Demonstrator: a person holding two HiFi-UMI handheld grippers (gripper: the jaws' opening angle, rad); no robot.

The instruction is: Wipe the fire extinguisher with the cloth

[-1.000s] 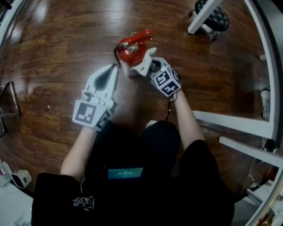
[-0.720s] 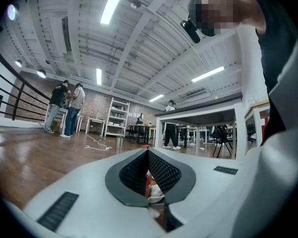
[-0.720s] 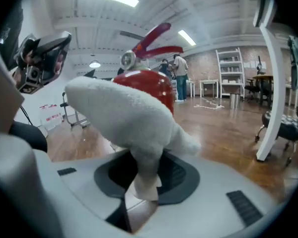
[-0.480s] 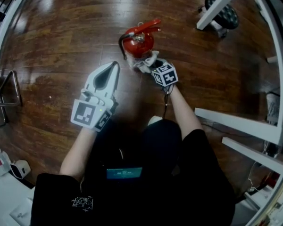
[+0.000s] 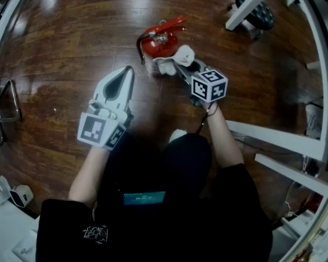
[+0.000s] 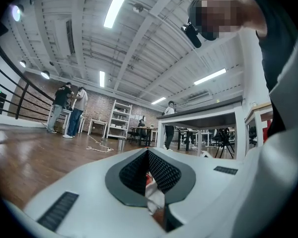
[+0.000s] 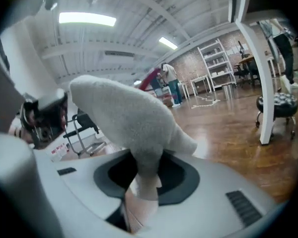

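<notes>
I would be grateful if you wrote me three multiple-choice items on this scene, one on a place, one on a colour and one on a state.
1. Where does the fire extinguisher stand?
A. on the wooden floor
B. on a white table
C. on a shelf

2. What colour is the cloth?
A. blue
B. white
C. green

3. In what state is the right gripper?
A. open and empty
B. shut on the cloth
C. shut on a spray bottle

Answers:
1 A, since the head view shows it standing on the brown boards.
2 B, since it shows white in both the head view and the right gripper view.
3 B, since the right gripper view shows the jaws pinched on a fold of the cloth.
</notes>
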